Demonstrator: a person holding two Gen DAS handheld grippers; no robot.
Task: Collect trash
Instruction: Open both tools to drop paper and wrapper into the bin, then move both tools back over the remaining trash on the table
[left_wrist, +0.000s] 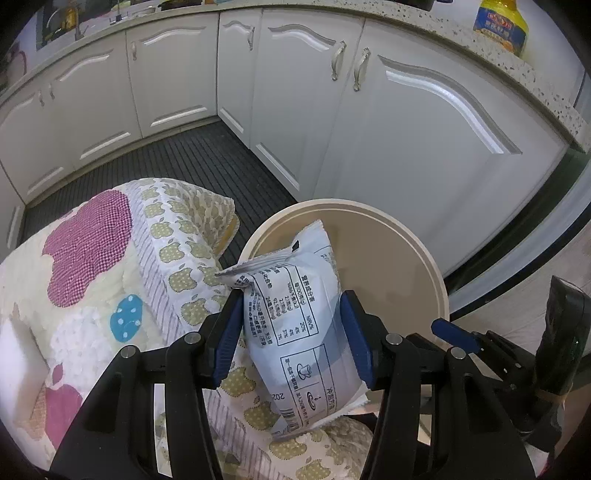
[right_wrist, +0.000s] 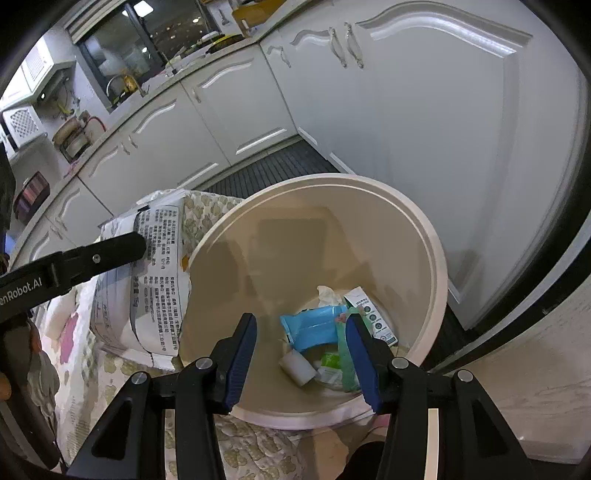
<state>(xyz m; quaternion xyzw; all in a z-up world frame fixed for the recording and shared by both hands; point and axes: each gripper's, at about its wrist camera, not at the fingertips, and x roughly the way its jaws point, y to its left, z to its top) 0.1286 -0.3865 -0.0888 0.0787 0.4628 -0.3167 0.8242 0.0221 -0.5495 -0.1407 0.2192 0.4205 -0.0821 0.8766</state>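
Left wrist view: left tool (left_wrist: 291, 328) spread, pads either side of a white packet (left_wrist: 295, 332), apparently not pressing. Packet leans on the bin (left_wrist: 424, 258) rim over a patterned quilt (left_wrist: 92, 277), probably to tip in.

Right wrist view: right tool (right_wrist: 301, 354) spread, empty, over the bin; wrappers (right_wrist: 314, 328) lie inside.

Packet (left_wrist: 295, 325) on quilt (left_wrist: 92, 295), left of bin (right_wrist: 424, 236).

A home kitchen: white cabinets (left_wrist: 369, 122) under a speckled countertop (left_wrist: 480, 48), sink faucet (right_wrist: 122, 83) behind
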